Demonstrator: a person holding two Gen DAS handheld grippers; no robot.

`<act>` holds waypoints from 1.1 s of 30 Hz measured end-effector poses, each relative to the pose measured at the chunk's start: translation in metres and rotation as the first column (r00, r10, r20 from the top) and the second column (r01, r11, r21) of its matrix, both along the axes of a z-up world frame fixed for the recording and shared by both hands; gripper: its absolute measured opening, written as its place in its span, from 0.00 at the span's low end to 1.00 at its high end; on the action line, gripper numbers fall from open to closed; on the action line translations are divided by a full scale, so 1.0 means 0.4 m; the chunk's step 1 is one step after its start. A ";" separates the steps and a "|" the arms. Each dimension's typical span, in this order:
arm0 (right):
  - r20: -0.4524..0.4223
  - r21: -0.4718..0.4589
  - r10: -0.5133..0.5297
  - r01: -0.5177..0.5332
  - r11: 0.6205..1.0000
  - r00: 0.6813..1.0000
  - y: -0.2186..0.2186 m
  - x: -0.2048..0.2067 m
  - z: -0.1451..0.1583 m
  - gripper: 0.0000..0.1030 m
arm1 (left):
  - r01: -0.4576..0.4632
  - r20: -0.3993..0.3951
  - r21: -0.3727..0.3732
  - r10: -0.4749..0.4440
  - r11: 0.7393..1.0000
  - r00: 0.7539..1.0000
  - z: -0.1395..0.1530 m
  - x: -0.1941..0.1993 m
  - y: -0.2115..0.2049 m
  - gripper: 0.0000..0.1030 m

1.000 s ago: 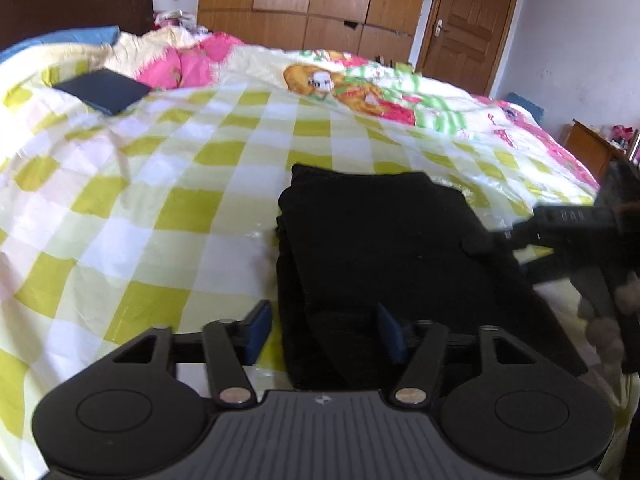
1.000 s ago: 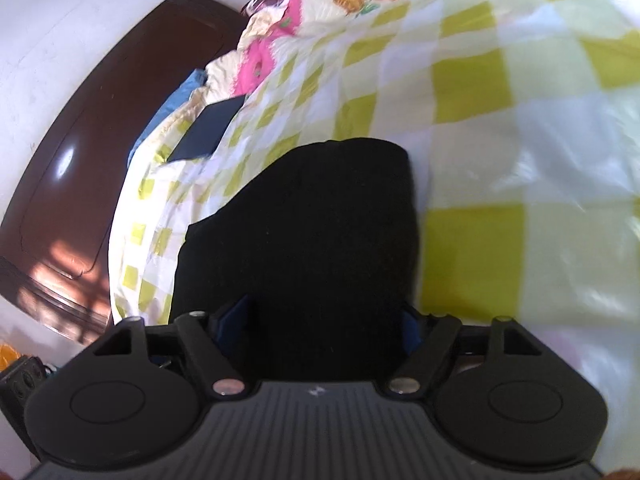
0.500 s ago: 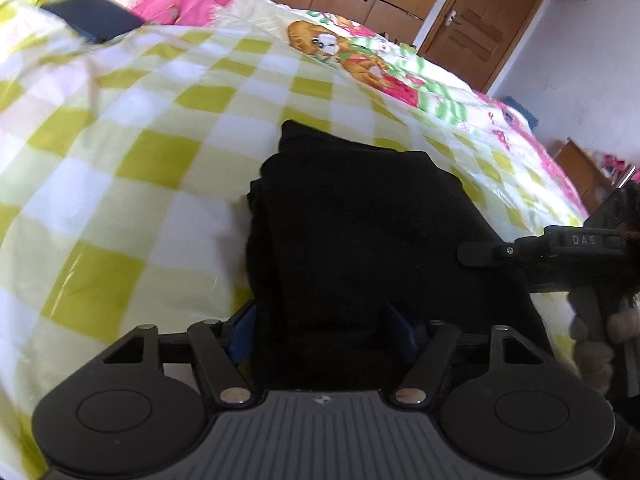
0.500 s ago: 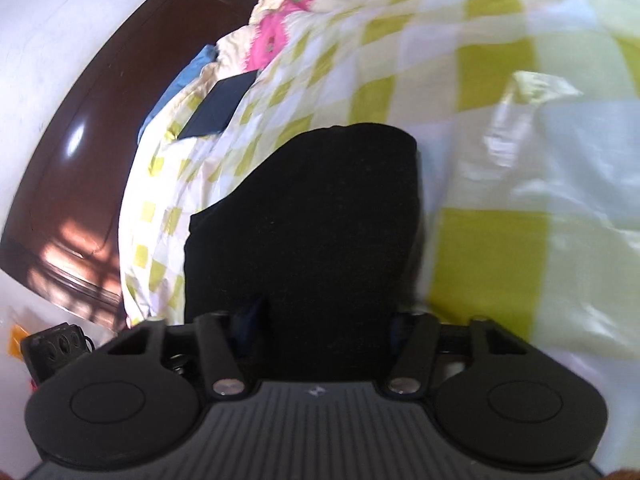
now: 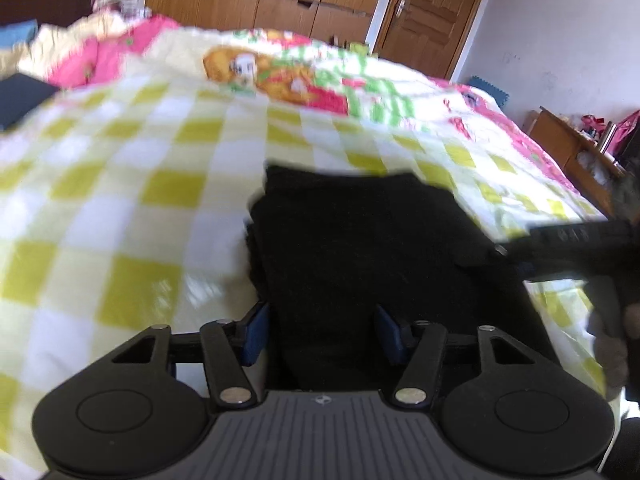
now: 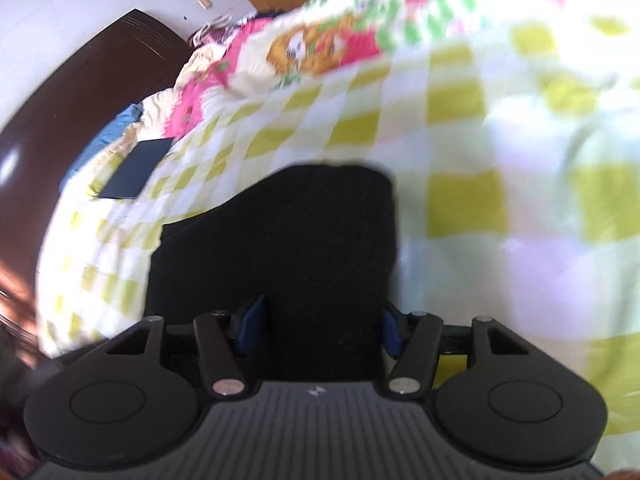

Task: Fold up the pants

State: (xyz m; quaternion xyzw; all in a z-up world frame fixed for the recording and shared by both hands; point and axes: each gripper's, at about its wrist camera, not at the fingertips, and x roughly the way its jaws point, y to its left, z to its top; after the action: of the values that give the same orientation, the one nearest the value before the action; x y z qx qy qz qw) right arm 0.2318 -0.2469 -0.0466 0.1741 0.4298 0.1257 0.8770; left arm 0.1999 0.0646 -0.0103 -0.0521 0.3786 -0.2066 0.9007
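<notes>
The black pants (image 5: pixel 360 240) lie folded into a thick stack on the green-and-white checked bedspread (image 5: pixel 120 200). My left gripper (image 5: pixel 322 334) is open, its blue pads either side of the stack's near edge. In the right wrist view the pants (image 6: pixel 304 232) fill the middle, and my right gripper (image 6: pixel 318 326) is open with its pads straddling the near edge. The right gripper also shows in the left wrist view (image 5: pixel 568 240), at the stack's right side. Both views are motion-blurred.
A dark blue flat item (image 6: pixel 136 168) lies near the pillows (image 5: pixel 100 52) at the bed's head. A dark wooden headboard (image 6: pixel 60 128) stands behind. A wardrobe and door (image 5: pixel 420 12) are at the back, and a wooden side table (image 5: pixel 576 156) at the right.
Both grippers have tilted upward, showing more of the room. Both stay open around the folded stack's near edge. The stack has not visibly changed shape.
</notes>
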 end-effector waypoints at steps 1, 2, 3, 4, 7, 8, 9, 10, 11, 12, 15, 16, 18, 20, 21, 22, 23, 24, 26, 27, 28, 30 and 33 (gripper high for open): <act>0.051 -0.084 0.004 0.001 0.996 0.999 0.012 -0.026 0.020 0.59 | -0.011 0.023 0.014 0.011 1.000 1.000 0.018 0.004 0.011 0.66; 0.104 -0.156 0.004 0.012 0.988 0.995 0.025 -0.054 0.040 0.59 | -0.016 0.041 0.031 0.014 0.999 0.999 0.033 0.015 0.020 0.66; 0.147 -0.192 0.020 0.009 0.981 0.989 0.042 -0.077 0.058 0.59 | -0.014 0.053 0.043 0.012 0.999 0.999 0.047 0.026 0.026 0.66; 0.184 -0.194 0.060 -0.024 0.981 0.981 0.063 -0.099 0.078 0.59 | 0.001 0.049 0.042 -0.003 0.999 0.999 0.056 0.041 0.029 0.65; 0.212 -0.113 0.198 -0.177 0.978 0.957 0.136 -0.158 0.103 0.61 | 0.030 0.019 0.051 -0.031 0.998 0.999 0.056 0.086 0.029 0.66; 0.218 -0.105 0.255 -0.237 0.966 0.942 0.172 -0.177 0.103 0.61 | 0.040 -0.001 0.062 -0.040 0.997 0.999 0.046 0.102 0.024 0.66; 0.224 -0.112 0.302 -0.283 0.953 0.927 0.212 -0.188 0.102 0.61 | 0.042 -0.022 0.068 -0.040 0.997 0.999 0.036 0.115 0.020 0.66; 0.226 -0.122 0.357 -0.337 0.934 0.906 0.254 -0.204 0.097 0.61 | 0.043 -0.039 0.062 -0.041 0.997 0.998 0.028 0.127 0.019 0.66; 0.231 -0.148 0.414 -0.388 0.910 0.881 0.294 -0.217 0.091 0.62 | 0.051 -0.052 0.052 -0.048 0.997 0.998 0.020 0.134 0.016 0.66; 0.242 -0.195 0.459 -0.421 0.886 0.855 0.331 -0.233 0.083 0.63 | 0.055 -0.057 0.045 -0.052 0.997 0.997 0.016 0.137 0.015 0.66; 0.232 -0.352 0.535 -0.443 0.825 0.812 0.421 -0.252 0.032 0.68 | 0.060 -0.057 0.066 -0.056 0.996 0.997 0.008 0.147 0.008 0.69; 0.219 -0.410 0.549 -0.435 0.802 0.806 0.445 -0.250 0.010 0.66 | 0.058 -0.057 0.075 -0.053 0.996 0.997 0.005 0.153 0.004 0.68; 0.204 -0.522 0.557 -0.391 0.758 0.805 0.477 -0.246 -0.019 0.56 | 0.063 -0.054 0.066 -0.059 0.996 0.997 0.005 0.165 0.002 0.56; 0.192 -0.463 0.499 -0.371 0.805 0.845 0.453 -0.220 -0.008 0.32 | 0.073 -0.048 0.058 -0.071 0.996 0.996 0.018 0.174 -0.004 0.42; 0.188 -0.396 0.463 -0.364 0.843 0.866 0.427 -0.207 0.009 0.25 | 0.081 -0.031 0.073 -0.078 0.994 0.996 0.026 0.174 -0.009 0.39; 0.189 -0.345 0.433 -0.353 0.870 0.881 0.404 -0.196 0.025 0.17 | 0.091 -0.019 0.080 -0.090 0.993 0.996 0.034 0.177 -0.013 0.36; 0.193 -0.320 0.412 -0.340 0.884 0.891 0.386 -0.188 0.039 0.15 | 0.100 -0.019 0.076 -0.099 0.992 0.995 0.039 0.184 -0.016 0.34; 0.199 -0.319 0.403 -0.330 0.889 0.893 0.377 -0.182 0.047 0.14 | 0.108 -0.020 0.072 -0.107 0.992 0.994 0.043 0.191 -0.019 0.33; 0.201 -0.285 0.386 -0.323 0.902 0.900 0.365 -0.170 0.061 0.13 | 0.116 -0.013 0.078 -0.115 0.990 0.993 0.050 0.210 -0.029 0.30; 0.199 -0.246 0.368 -0.317 0.916 0.908 0.357 -0.164 0.068 0.13 | 0.119 -0.014 0.076 -0.119 0.990 0.993 0.052 0.220 -0.034 0.29; 0.202 -0.207 0.345 -0.305 0.930 0.917 0.345 -0.150 0.074 0.13 | 0.123 -0.011 0.074 -0.123 0.990 0.992 0.055 0.227 -0.039 0.29; 0.212 -0.155 0.311 -0.283 0.947 0.926 0.330 -0.143 0.096 0.13 | 0.135 0.004 0.073 -0.135 0.988 0.991 0.065 0.239 -0.047 0.28; 0.258 -0.127 0.276 -0.250 0.960 0.926 0.318 -0.138 0.145 0.13 | 0.156 0.023 0.047 -0.157 0.987 0.987 0.092 0.265 -0.059 0.26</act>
State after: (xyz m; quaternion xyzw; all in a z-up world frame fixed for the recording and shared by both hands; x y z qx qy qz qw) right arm 0.1767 -0.1197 0.0114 0.0555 0.3295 0.2452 0.9101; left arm 0.3059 0.0410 0.0264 0.0007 0.3742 -0.2690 0.8875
